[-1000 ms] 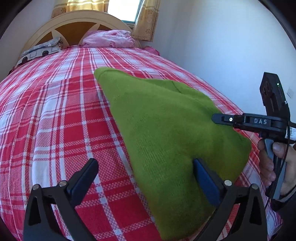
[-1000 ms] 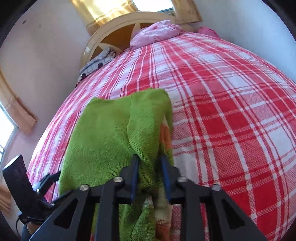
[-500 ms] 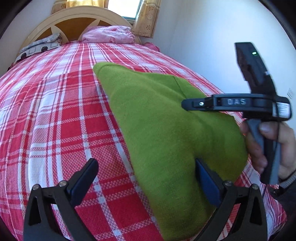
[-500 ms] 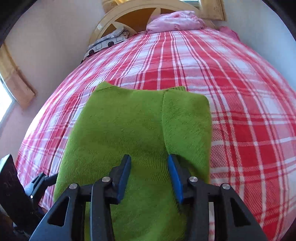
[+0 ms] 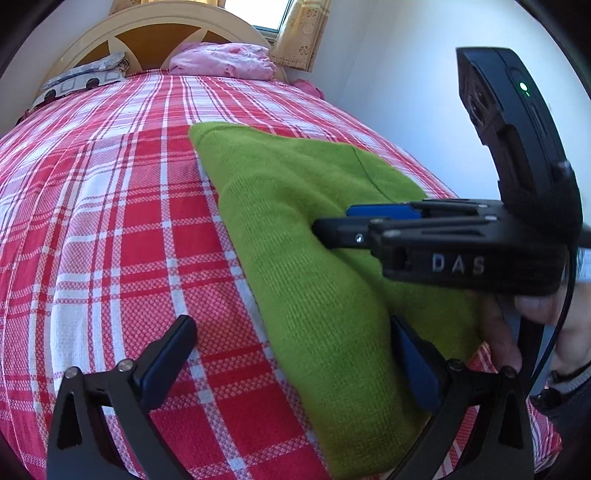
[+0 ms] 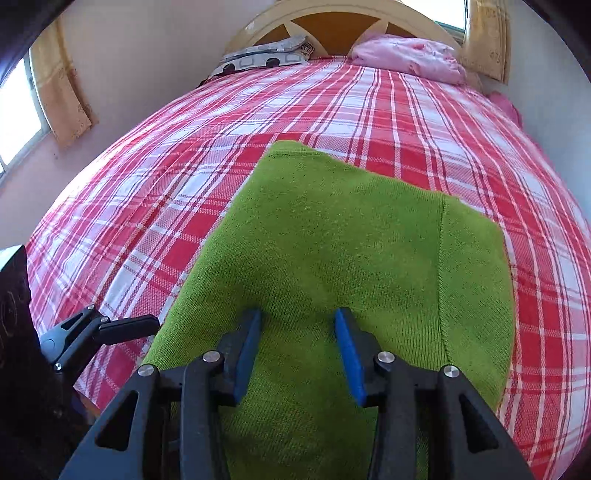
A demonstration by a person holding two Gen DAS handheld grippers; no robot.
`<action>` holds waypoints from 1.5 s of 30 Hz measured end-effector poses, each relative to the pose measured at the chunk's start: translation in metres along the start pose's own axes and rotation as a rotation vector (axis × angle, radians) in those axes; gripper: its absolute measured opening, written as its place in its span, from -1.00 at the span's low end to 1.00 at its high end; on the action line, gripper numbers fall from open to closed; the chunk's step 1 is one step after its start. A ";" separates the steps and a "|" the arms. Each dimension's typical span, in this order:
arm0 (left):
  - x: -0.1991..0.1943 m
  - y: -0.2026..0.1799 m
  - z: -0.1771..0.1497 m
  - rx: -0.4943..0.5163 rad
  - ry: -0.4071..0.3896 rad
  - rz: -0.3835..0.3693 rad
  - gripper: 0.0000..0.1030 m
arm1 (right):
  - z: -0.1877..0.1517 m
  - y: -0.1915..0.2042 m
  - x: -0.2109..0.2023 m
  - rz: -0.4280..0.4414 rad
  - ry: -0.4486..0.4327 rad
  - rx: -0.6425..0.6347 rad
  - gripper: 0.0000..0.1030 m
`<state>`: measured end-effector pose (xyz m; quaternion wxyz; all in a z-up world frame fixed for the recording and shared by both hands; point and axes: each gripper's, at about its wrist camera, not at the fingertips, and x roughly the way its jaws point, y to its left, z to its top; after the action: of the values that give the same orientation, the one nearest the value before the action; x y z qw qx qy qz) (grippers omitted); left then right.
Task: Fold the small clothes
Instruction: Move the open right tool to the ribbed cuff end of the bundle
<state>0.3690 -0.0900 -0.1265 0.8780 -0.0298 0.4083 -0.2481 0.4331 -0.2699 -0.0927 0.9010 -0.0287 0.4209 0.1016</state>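
Note:
A green knitted garment [image 5: 317,236] lies folded flat on the red-and-white plaid bed; it also shows in the right wrist view [image 6: 343,251]. My left gripper [image 5: 291,354] is open, low over the garment's near left edge, one finger over the plaid and one over the green knit. My right gripper [image 6: 297,332] is open and empty just above the garment's near middle; in the left wrist view it [image 5: 332,221] reaches in from the right over the garment. My left gripper also shows at the lower left of the right wrist view [image 6: 122,326].
The plaid bedspread [image 5: 110,221] spreads wide to the left and beyond the garment. A pink bundle [image 5: 225,61] and a patterned pillow [image 5: 85,75] lie by the headboard [image 5: 155,33]. A white wall [image 5: 406,74] runs along the bed's right side.
My right gripper let go of the garment's folded-over part, opened, and moved in over the garment's middle. The garment now lies flat. The left gripper stayed open in place.

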 end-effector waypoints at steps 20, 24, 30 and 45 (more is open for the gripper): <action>0.006 -0.009 0.004 0.058 0.030 0.036 1.00 | -0.007 -0.070 -0.043 0.017 -0.136 0.085 0.14; 0.008 -0.011 0.009 0.040 0.032 0.002 1.00 | -0.004 -0.118 -0.047 0.052 -0.158 0.214 0.22; 0.018 -0.019 0.010 0.051 0.047 -0.018 1.00 | -0.009 -0.167 -0.035 0.073 -0.155 0.331 0.34; 0.016 -0.020 0.005 0.043 0.045 -0.037 1.00 | 0.004 -0.184 0.014 0.334 -0.132 0.473 0.59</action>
<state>0.3739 -0.1155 -0.1293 0.8644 -0.0128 0.4216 -0.2737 0.4831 -0.4466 -0.1070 0.8789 0.2583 0.3722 0.1491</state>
